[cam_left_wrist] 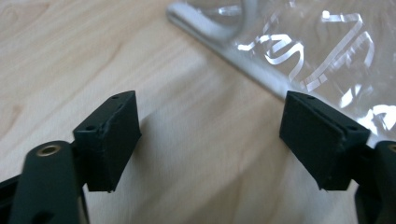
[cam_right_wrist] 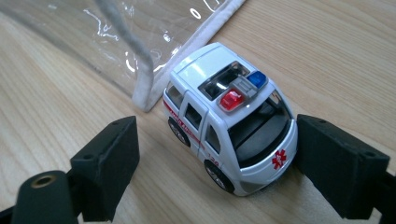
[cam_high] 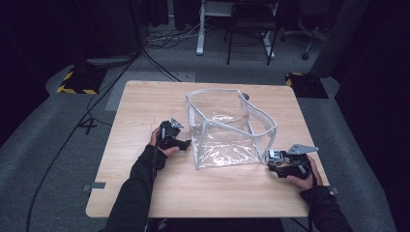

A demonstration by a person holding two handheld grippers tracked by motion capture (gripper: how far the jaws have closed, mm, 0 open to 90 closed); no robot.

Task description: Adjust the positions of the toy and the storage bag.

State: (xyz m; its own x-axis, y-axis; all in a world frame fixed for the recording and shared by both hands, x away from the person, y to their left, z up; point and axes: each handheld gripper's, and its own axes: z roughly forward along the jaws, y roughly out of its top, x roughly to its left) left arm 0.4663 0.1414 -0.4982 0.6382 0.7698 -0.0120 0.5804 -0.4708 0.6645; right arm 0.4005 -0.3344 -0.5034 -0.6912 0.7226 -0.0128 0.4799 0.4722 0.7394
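A clear plastic pouch (cam_high: 225, 145) with white trim stands open-topped in the middle of the wooden table (cam_high: 145, 183). A small white toy ambulance (cam_high: 274, 155) sits on the table at the pouch's near right corner. In the right gripper view the ambulance (cam_right_wrist: 224, 116) stands between the jaws of my right gripper (cam_right_wrist: 219, 137). One pad (cam_right_wrist: 336, 168) lies against its front, while the other pad (cam_right_wrist: 109, 158) is well clear of its side. My left gripper (cam_high: 186, 144) is open by the pouch's near left edge (cam_left_wrist: 261, 70), with bare table between its jaws (cam_left_wrist: 210, 140).
Beyond the table's far edge, on grey carpet, there are cables (cam_high: 159, 38), desk legs (cam_high: 200, 29) and a chair base (cam_high: 304, 34). Bare wood lies in front of the pouch, toward the near table edge (cam_high: 203, 212).
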